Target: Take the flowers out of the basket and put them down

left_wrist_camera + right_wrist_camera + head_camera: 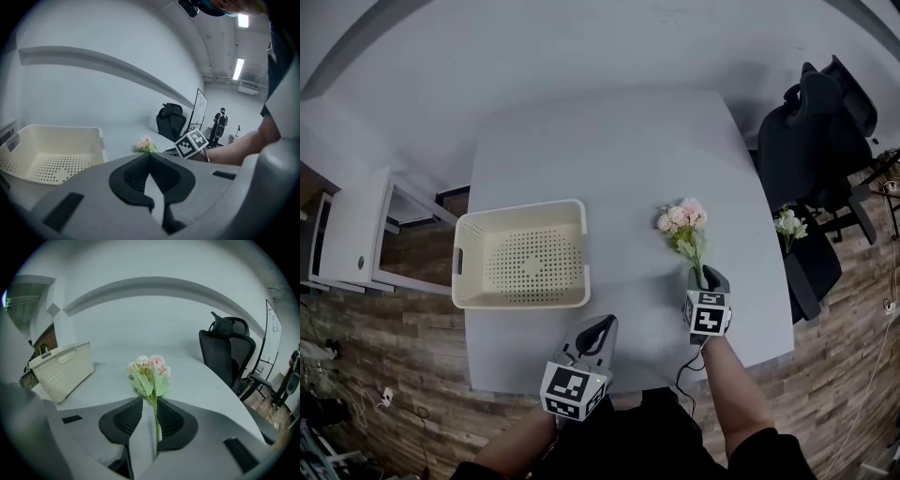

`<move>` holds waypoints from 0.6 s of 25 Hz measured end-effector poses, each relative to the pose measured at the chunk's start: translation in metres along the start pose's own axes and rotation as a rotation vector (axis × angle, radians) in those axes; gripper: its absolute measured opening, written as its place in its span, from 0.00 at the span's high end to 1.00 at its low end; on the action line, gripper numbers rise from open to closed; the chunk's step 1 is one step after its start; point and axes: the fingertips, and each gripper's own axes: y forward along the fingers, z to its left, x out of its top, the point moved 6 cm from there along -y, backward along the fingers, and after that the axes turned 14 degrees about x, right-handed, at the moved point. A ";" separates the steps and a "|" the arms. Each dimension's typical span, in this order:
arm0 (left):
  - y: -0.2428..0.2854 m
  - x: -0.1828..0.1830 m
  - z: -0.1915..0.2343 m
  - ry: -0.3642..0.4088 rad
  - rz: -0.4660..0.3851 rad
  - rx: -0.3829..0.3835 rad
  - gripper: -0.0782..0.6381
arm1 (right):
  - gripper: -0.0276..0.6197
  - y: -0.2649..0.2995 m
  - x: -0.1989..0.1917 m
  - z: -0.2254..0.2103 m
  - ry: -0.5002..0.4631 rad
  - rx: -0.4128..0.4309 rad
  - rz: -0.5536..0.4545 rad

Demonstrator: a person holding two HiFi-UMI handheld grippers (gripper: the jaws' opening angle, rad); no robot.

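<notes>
Left claw point(602, 326) sat shut, empty, over desk point(619, 150) front edge. Basket point(520, 206) held nothing. Pink flowers point(682, 217) were out, apparently lying on desk well right of basket, stem between parted jaws of right claw point(705, 275). Remaining, likely: back right claw away.

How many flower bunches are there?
2. One pink bunch has its stem between the jaws of the right gripper; one white bunch sits right of the table, near the chair. The basket is empty.
</notes>
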 end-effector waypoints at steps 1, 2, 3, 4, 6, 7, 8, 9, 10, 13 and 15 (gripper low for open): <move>-0.004 0.001 0.001 0.001 -0.006 0.000 0.88 | 0.80 -0.007 0.002 0.005 0.001 0.004 -0.018; -0.008 0.002 0.003 0.003 -0.013 0.000 0.88 | 0.81 -0.015 0.004 0.009 -0.001 0.011 -0.040; -0.012 0.003 0.005 0.005 -0.019 0.000 0.88 | 0.87 -0.023 0.007 0.015 -0.002 0.024 -0.068; -0.016 0.004 0.008 0.007 -0.025 0.001 0.88 | 0.91 -0.031 0.011 0.021 -0.002 0.046 -0.101; -0.022 0.006 0.013 0.010 -0.037 0.004 0.88 | 0.92 -0.046 0.019 0.037 0.006 0.108 -0.170; -0.026 0.007 0.016 0.009 -0.045 0.005 0.88 | 0.92 -0.054 0.023 0.048 0.010 0.137 -0.199; -0.030 0.008 0.019 0.008 -0.053 0.005 0.88 | 0.92 -0.063 0.027 0.060 0.014 0.164 -0.224; -0.035 0.009 0.022 0.006 -0.061 0.006 0.88 | 0.92 -0.071 0.032 0.073 0.019 0.191 -0.247; -0.039 0.010 0.025 0.006 -0.070 0.006 0.88 | 0.92 -0.080 0.037 0.085 0.025 0.219 -0.269; -0.052 0.016 0.033 0.003 -0.099 0.004 0.88 | 0.92 -0.105 0.054 0.123 0.028 0.301 -0.329; -0.062 0.021 0.039 0.001 -0.117 0.005 0.88 | 0.92 -0.119 0.063 0.151 0.002 0.352 -0.356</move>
